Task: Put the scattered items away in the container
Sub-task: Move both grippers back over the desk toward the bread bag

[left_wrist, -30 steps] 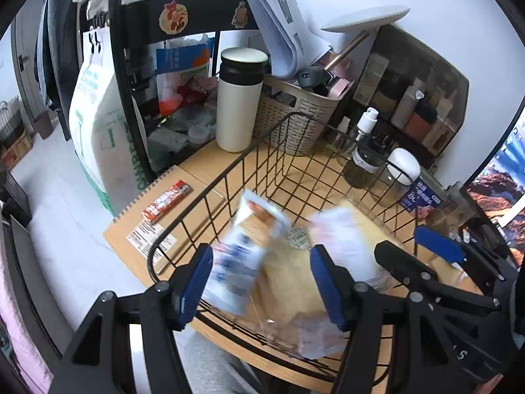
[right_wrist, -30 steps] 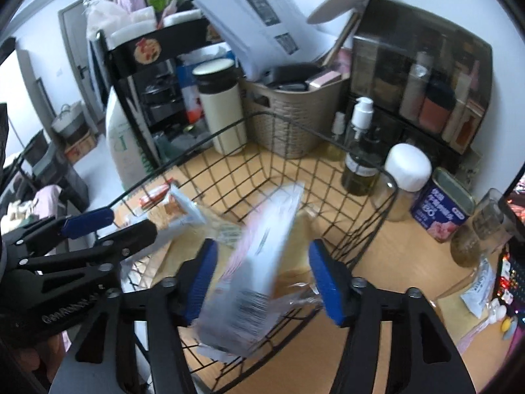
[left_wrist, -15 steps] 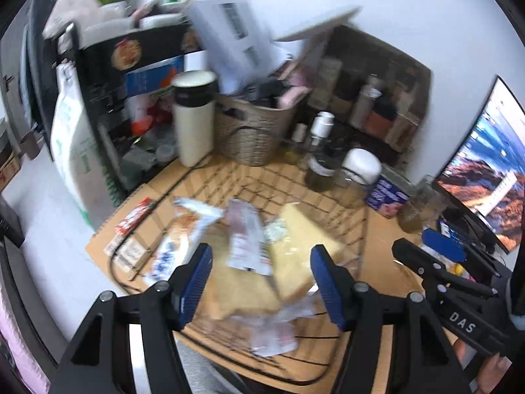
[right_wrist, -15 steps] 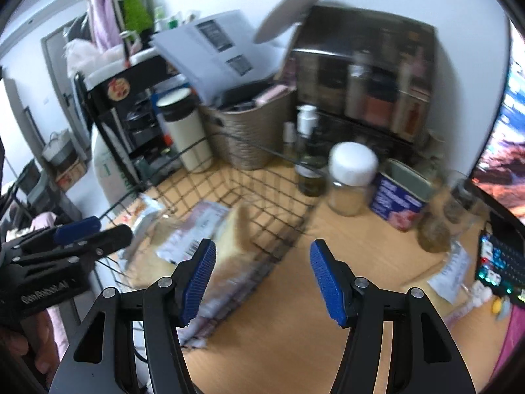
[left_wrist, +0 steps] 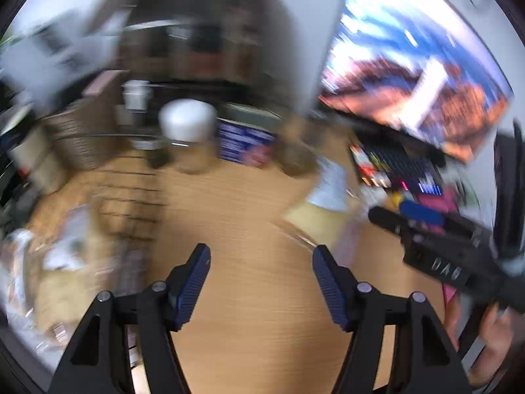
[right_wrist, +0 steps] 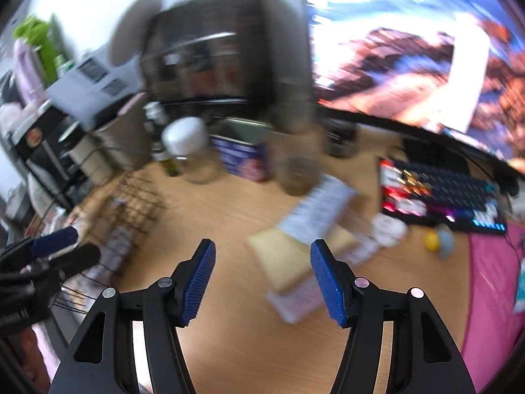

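Both views are motion-blurred. My left gripper (left_wrist: pixel 261 262) is open and empty over bare wooden desk. The black wire basket (left_wrist: pixel 128 197) with several snack packets (left_wrist: pixel 62 256) in it lies at its left. My right gripper (right_wrist: pixel 262 262) is open and empty. A clear bag with a pale yellow slice (right_wrist: pixel 285 262) and a white packet (right_wrist: pixel 315 210) lie on the desk just ahead of its right finger. The basket (right_wrist: pixel 137 203) shows at the left there. The right gripper also shows in the left wrist view (left_wrist: pixel 423 216).
A white-lidded jar (right_wrist: pixel 187 144), a blue tin (right_wrist: pixel 239 157) and a glass jar (right_wrist: pixel 298 170) stand at the back. A keyboard (right_wrist: pixel 443 193) and monitor (right_wrist: pixel 410 49) are at the right, with a pink mat (right_wrist: pixel 492 295) beside them.
Both grippers let the packets drop into the basket and have swung right, away from it. The loose bag and packet by the keyboard have come into view.
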`<state>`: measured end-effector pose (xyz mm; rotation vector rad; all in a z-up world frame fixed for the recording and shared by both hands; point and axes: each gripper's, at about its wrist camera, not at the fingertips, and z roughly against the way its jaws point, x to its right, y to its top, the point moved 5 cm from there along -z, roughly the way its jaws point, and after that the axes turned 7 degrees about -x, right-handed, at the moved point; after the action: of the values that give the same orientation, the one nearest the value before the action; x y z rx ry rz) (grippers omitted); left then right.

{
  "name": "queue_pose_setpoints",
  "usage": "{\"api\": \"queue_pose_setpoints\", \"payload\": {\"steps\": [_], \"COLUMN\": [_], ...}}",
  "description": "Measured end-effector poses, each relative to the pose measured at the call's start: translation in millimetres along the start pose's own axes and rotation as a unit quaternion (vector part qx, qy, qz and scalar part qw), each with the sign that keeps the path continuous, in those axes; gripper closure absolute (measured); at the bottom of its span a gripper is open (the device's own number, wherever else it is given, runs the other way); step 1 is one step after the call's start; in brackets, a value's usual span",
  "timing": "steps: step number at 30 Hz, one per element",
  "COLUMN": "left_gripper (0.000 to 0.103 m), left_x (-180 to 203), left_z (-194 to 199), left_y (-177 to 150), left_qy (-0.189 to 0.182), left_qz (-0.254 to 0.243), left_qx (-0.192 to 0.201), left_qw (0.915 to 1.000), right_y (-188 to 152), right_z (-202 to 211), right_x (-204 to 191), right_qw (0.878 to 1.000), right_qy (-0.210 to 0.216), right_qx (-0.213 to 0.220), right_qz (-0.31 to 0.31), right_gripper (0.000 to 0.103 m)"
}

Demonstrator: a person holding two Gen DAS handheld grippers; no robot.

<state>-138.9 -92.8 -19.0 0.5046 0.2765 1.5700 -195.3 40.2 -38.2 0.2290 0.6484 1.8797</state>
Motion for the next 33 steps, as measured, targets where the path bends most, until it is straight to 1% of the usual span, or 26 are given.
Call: {"api": "queue_pose_setpoints", "payload": {"steps": [3,4,6,8,12,15,17,19,21,23,27,30,32,33], "left_gripper": [0.032,0.032,0.032,0.032,0.032,0.032,0.032,0.031,0.028,0.021,0.017,0.013,0.009,0.009], "left_x": [33.7,42.9,57.7,65.1,70.9,66.8,65.6,66.3,67.3,69.0,77.8,80.4,79.7,77.6], "left_z": [-40.8,-50.8,-68.6,-84.3,-113.1,-130.3,-139.1,-143.4,-148.5,-152.3,-159.0,-165.9,-172.3,-177.0], "left_y": [2.2,3.2,7.4,13.4,22.6,30.9,32.0,36.1,39.7,41.5,42.5,45.8,49.4,51.0], "left_qy": [-0.013,-0.018,-0.024,-0.017,-0.022,-0.011,-0.023,-0.042,-0.05,-0.051,-0.022,-0.013,-0.019,-0.029], "left_qz": [-0.053,-0.067,-0.091,-0.106,-0.12,-0.115,-0.112,-0.107,-0.107,-0.113,-0.15,-0.16,-0.16,-0.153], "left_qx": [-0.036,-0.043,-0.049,-0.053,-0.074,-0.077,-0.087,-0.087,-0.092,-0.091,-0.087,-0.083,-0.088,-0.095], "left_qw": [0.9979,0.9967,0.9944,0.9928,0.9898,0.9903,0.9896,0.9896,0.9888,0.9881,0.9846,0.9834,0.983,0.9832], "right_y": [-8.4,-11.4,-16.4,-20.1,-27.2,-30.0,-31.5,-33.2,-34.3,-34.6,-32.8,-31.0,-30.3,-30.1], "right_z": [-1.2,-2.3,-4.2,-7.5,-14.2,-21.4,-25.6,-30.3,-34.8,-39.5,-45.8,-49.4,-51.4,-52.5], "right_x": [39.7,52.9,70.2,84.8,106.3,118.5,126.6,133.0,138.4,143.4,147.3,146.7,146.0,145.6], "right_qw": [0.999,0.999,0.998,0.998,0.997,0.996,0.995,0.994,0.993,0.993,0.992,0.992,0.992,0.992], "right_qy": [-0.007,-0.009,-0.013,-0.014,-0.016,-0.017,-0.018,-0.02,-0.021,-0.021,-0.021,-0.019,-0.019,-0.018], "right_qx": [-0.005,-0.008,-0.013,-0.019,-0.032,-0.04,-0.044,-0.05,-0.055,-0.059,-0.063,-0.066,-0.068,-0.069], "right_qz": [-0.033,-0.043,-0.054,-0.063,-0.074,-0.081,-0.088,-0.094,-0.098,-0.103,-0.106,-0.104,-0.104,-0.104], "right_gripper": [0.042,0.042,0.042,0.042,0.042,0.042,0.042,0.042,0.042,0.042,0.042,0.042,0.042,0.042]}}
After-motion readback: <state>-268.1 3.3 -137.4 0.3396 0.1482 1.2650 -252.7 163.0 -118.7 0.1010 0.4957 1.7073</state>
